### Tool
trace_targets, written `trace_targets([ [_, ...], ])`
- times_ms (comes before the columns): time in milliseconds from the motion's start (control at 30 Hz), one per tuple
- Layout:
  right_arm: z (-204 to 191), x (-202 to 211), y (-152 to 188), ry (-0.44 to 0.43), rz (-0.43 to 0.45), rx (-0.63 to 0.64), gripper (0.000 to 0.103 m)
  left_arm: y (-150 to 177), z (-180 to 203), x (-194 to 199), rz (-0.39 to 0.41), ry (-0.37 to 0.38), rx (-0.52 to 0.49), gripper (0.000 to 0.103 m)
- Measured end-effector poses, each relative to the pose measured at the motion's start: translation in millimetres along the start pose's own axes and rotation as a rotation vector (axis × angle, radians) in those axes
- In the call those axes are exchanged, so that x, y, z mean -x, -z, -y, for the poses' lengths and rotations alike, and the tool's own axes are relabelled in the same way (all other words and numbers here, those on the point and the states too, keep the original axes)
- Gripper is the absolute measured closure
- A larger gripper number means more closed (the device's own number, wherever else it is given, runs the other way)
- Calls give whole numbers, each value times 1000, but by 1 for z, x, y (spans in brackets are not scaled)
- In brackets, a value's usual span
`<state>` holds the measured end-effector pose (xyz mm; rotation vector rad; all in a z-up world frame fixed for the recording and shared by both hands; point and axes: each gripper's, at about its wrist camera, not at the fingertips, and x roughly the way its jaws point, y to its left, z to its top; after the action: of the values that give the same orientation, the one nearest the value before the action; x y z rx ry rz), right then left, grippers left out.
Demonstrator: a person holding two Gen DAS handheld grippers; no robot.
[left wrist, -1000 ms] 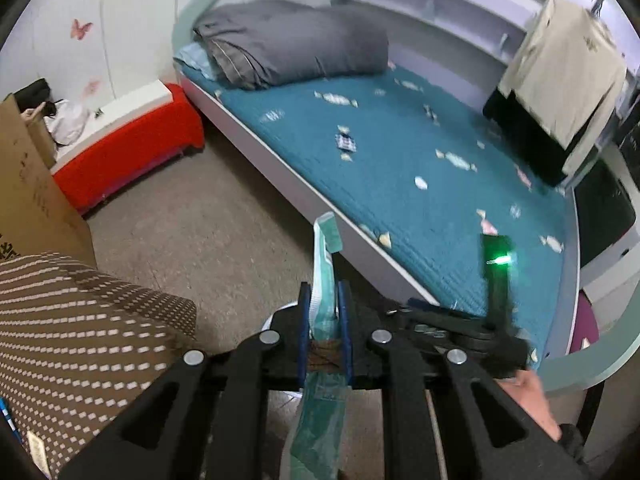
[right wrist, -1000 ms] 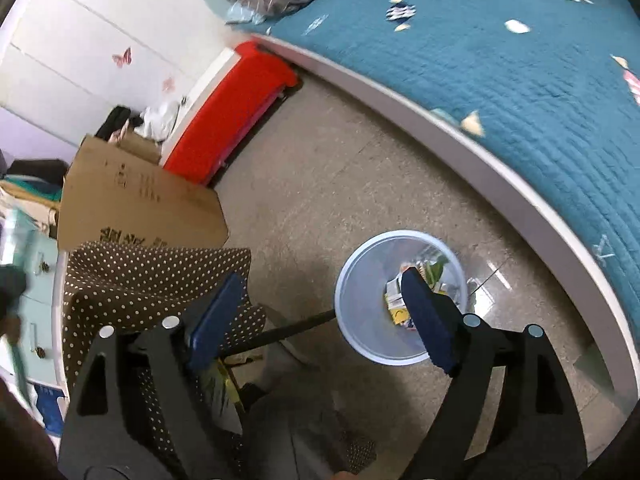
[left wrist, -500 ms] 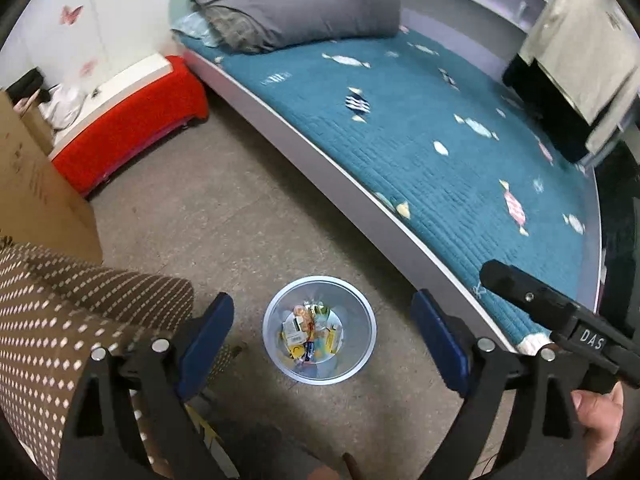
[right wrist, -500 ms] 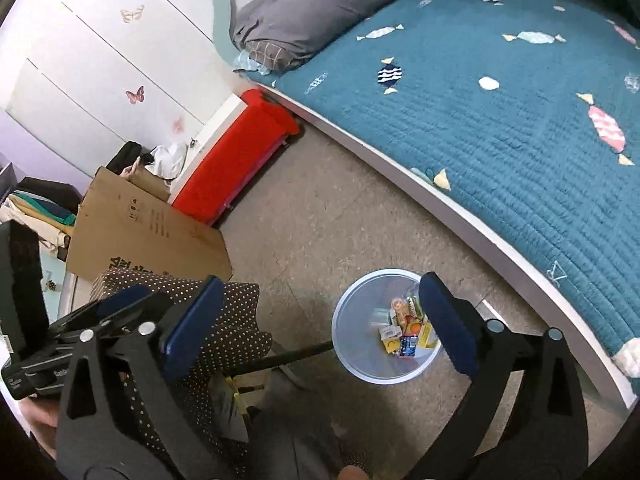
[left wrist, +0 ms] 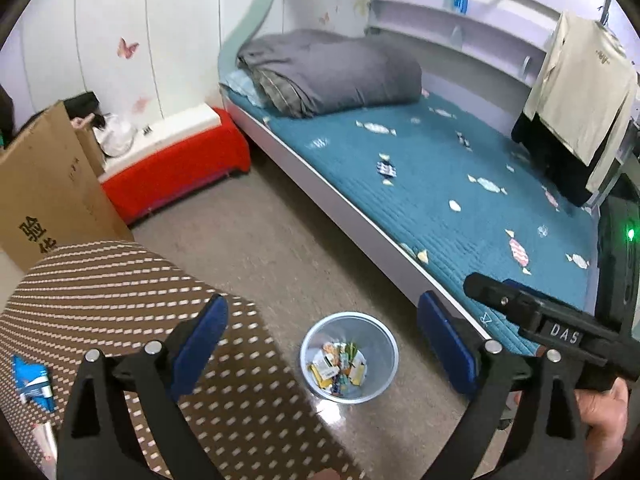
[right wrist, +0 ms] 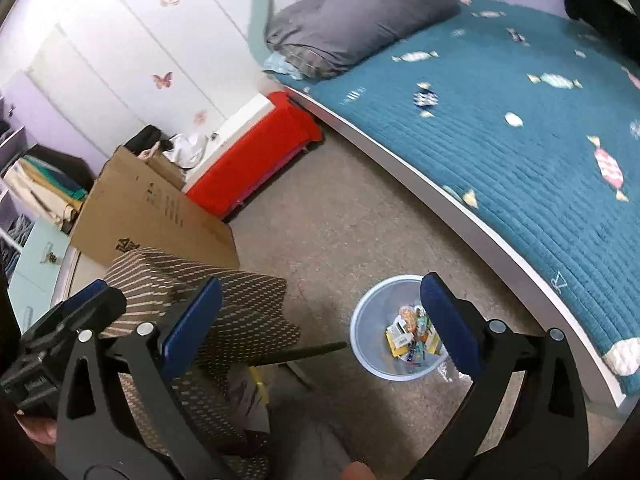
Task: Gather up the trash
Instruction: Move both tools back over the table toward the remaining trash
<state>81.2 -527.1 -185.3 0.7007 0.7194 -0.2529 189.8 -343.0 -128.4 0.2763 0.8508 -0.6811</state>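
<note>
A pale round trash bin stands on the floor beside the bed and holds several wrappers. It also shows in the right wrist view. My left gripper is open and empty above the bin. My right gripper is open and empty, with the bin behind its right finger. A dark striped wrapper lies on the teal bed cover; it shows in the right wrist view too.
A brown dotted chair seat is at lower left, with a blue item on it. A cardboard box and a red bench stand by the wall. A grey duvet lies at the bed's head. Clothes hang at right.
My left gripper was shut on a teal wrapper a second ago; it opened and the wrapper is gone from it. Both views have tilted up toward the bed.
</note>
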Motion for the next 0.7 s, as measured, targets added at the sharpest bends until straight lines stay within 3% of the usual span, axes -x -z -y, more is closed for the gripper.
trace_targets([
  [400,-97,38,13,-56,30,166,6,32,-49,89,140,-58,78,9],
  [700,-166,43,46,-58,28,267,6,78,-94,135,174,-122,151,9],
])
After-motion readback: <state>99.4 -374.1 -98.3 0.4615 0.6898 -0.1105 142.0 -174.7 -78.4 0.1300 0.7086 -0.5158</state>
